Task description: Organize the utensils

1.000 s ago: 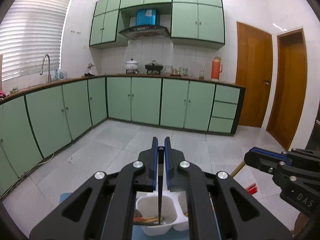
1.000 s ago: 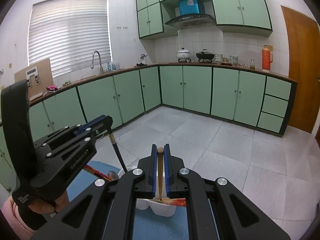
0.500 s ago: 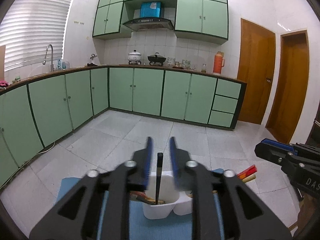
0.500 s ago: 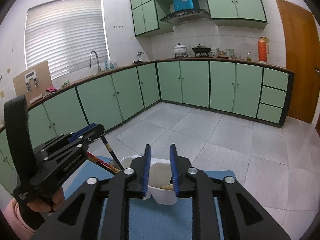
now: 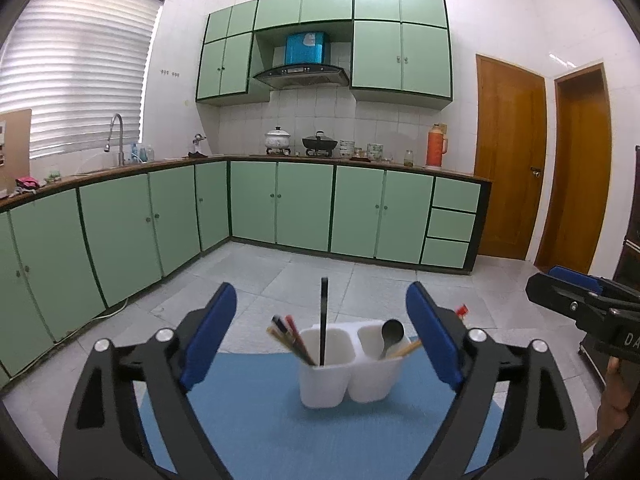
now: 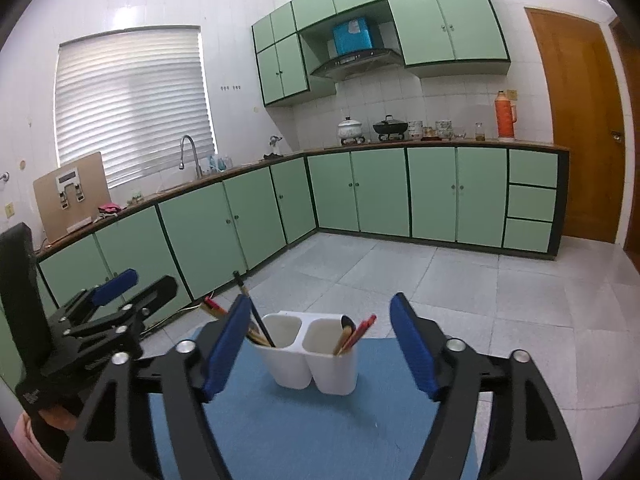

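Jaws of the left gripper (image 5: 322, 332) stand wide, having just been opening, and nothing is pressed between the blue pads (image 5: 208, 342); a black chopstick (image 5: 323, 320) rises upright in the gap but stands free in the holder, touching neither pad. The right gripper (image 6: 320, 344) is likewise spread wide after just opening, its pads clear of everything, with the holder seen between them and farther off.

That white two-cup holder (image 5: 348, 364) sits on a blue mat (image 5: 260, 408). In the left wrist view its left cup carries the black chopstick and a leaning bundle of dark and red chopsticks (image 5: 290, 338); its right cup carries a metal spoon (image 5: 391, 336) and a pale wooden stick (image 5: 406, 350). From the right wrist view, red chopsticks (image 6: 360, 332) lean out of the right-hand cup.

The mat's far edge lies just behind the holder, and beyond it a pale tiled floor (image 6: 480, 280) stretches open to green cabinets (image 5: 304, 208). Bare mat lies between each gripper and the holder. Each gripper shows at the side of the other's view, well apart from the holder.

White letters "DA" (image 5: 632, 338) show on the right gripper's body, cut off at the frame edge; writing on the left gripper's side is too small to read.
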The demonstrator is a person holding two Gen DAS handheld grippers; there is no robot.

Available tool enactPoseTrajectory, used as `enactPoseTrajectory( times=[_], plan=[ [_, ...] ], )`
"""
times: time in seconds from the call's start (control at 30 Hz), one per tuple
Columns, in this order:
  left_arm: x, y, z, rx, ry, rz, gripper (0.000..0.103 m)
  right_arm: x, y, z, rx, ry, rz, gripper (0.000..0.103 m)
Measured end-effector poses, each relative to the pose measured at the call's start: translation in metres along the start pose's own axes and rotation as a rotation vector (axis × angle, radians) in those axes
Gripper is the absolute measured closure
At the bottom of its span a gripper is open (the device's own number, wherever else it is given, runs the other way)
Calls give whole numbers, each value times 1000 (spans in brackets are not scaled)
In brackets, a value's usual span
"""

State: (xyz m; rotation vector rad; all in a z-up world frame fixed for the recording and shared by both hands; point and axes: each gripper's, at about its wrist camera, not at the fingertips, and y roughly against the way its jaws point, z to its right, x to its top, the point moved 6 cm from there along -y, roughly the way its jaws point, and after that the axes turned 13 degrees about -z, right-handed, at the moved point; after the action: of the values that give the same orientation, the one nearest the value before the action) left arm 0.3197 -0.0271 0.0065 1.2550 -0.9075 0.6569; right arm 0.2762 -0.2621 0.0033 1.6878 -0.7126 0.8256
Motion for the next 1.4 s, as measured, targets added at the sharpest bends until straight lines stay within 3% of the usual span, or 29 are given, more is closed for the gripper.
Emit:
enactPoseTrajectory(
  times=[0.4, 1.4],
  plan=[
    [-34, 65, -5, 52, 18, -31, 7, -36, 44, -15, 6, -16, 1, 6],
    [-67, 167, 18, 39, -11, -13, 6, -74, 119, -72, 23, 88, 36, 6]
  ],
)
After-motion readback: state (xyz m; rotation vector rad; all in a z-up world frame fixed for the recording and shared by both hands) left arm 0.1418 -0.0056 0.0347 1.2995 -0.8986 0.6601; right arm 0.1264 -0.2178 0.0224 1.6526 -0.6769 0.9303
